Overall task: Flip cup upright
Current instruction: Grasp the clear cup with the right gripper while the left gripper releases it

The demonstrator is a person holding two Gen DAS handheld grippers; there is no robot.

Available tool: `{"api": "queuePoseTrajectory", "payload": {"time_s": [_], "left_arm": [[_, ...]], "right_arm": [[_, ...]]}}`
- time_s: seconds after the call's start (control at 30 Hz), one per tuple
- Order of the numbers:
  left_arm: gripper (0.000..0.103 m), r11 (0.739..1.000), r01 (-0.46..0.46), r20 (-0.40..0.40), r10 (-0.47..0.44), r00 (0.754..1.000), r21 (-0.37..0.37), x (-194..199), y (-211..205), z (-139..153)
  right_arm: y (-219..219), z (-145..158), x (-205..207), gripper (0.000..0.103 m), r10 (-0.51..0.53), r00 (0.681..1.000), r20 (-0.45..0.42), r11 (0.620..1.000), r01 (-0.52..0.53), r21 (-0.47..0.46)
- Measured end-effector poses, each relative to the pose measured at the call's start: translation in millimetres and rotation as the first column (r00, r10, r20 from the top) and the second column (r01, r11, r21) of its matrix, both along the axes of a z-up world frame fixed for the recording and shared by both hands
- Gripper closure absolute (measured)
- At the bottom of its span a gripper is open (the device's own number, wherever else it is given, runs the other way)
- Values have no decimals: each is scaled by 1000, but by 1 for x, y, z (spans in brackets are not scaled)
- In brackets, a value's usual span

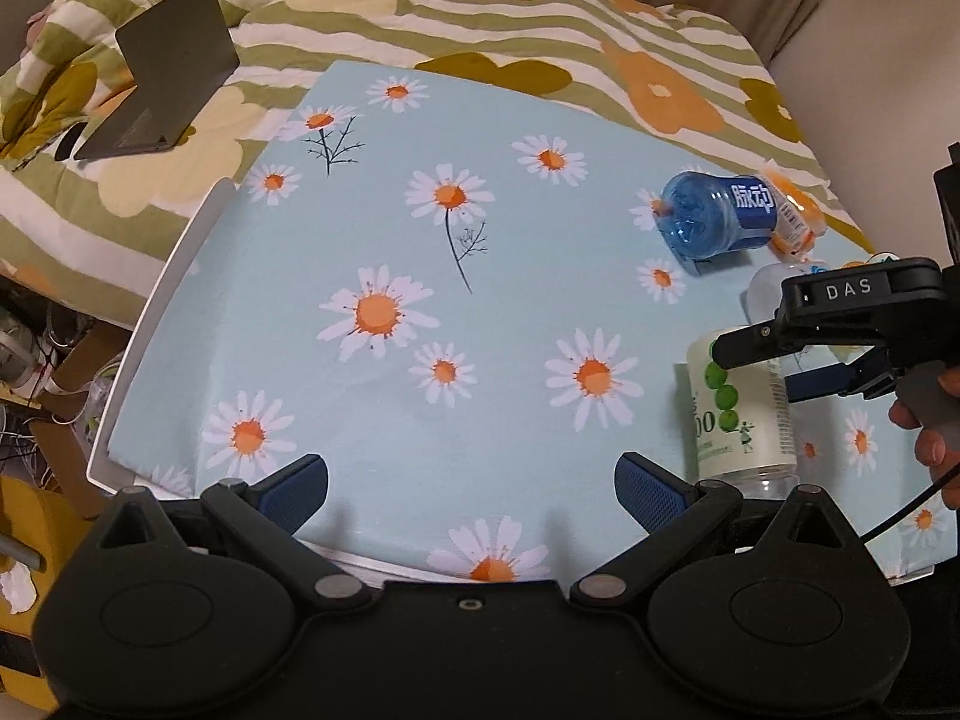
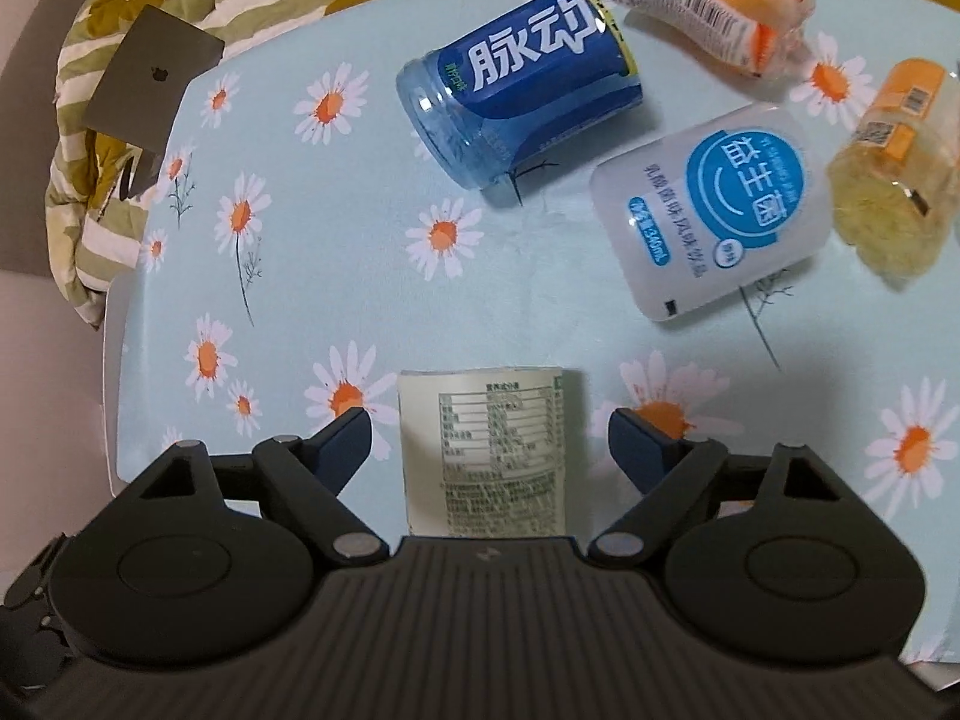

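Note:
A pale green-labelled cup (image 2: 486,450) stands between the spread fingers of my right gripper (image 2: 489,438), which is open and apart from its sides. In the left wrist view this cup (image 1: 741,414) stands at the right with its clear end down, and the right gripper (image 1: 780,354) reaches over it from the right. My left gripper (image 1: 471,489) is open and empty over the table's near edge. A blue cup (image 2: 522,84) (image 1: 720,216), a white cup with a blue label (image 2: 714,210) and two orange cups (image 2: 708,0) (image 2: 894,162) lie on their sides.
The daisy-print table (image 1: 420,300) has a white rim (image 1: 162,312). A grey laptop (image 1: 162,72) stands open on the flowered quilt (image 1: 540,12) beyond the table. Boxes and cables (image 1: 42,372) lie left of the table.

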State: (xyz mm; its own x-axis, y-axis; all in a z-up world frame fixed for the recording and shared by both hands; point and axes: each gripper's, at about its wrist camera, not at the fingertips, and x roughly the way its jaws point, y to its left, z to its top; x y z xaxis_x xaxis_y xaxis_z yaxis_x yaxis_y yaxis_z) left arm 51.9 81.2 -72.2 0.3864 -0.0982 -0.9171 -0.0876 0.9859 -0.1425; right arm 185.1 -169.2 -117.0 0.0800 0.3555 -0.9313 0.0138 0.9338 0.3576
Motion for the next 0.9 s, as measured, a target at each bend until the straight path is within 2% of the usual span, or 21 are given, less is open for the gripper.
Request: {"api": "queuePoseTrajectory", "payload": {"time_s": [0.13,0.17,0.5,0.67,0.8,0.87,0.9], "left_arm": [[0,1000,-7,-12,7,1000,-2,1,3,-4],[0,1000,-9,-17,9,1000,-5,1,3,-5],[0,999,-26,-26,26,999,-23,-4,4,-4],[0,999,-33,-12,32,999,-33,-6,4,3],[0,999,-20,4,20,1000,-27,-7,2,11],[0,1000,-11,17,12,1000,-27,-8,1,14],[0,1000,-7,24,7,1000,-26,-8,1,15]], "right_arm": [[0,-5,0,19,-3,1000,-18,1000,4,15],[-1,-6,-1,26,-3,1000,-21,1000,4,18],[-7,-4,-5,29,-7,1000,-6,999,7,45],[-10,8,-12,30,0,999,35,999,-2,52],[-19,34,-25,30,-47,991,121,995,37,90],[-22,51,-38,29,-93,970,224,991,69,113],[-23,59,-46,29,-121,948,293,989,88,123]]}}
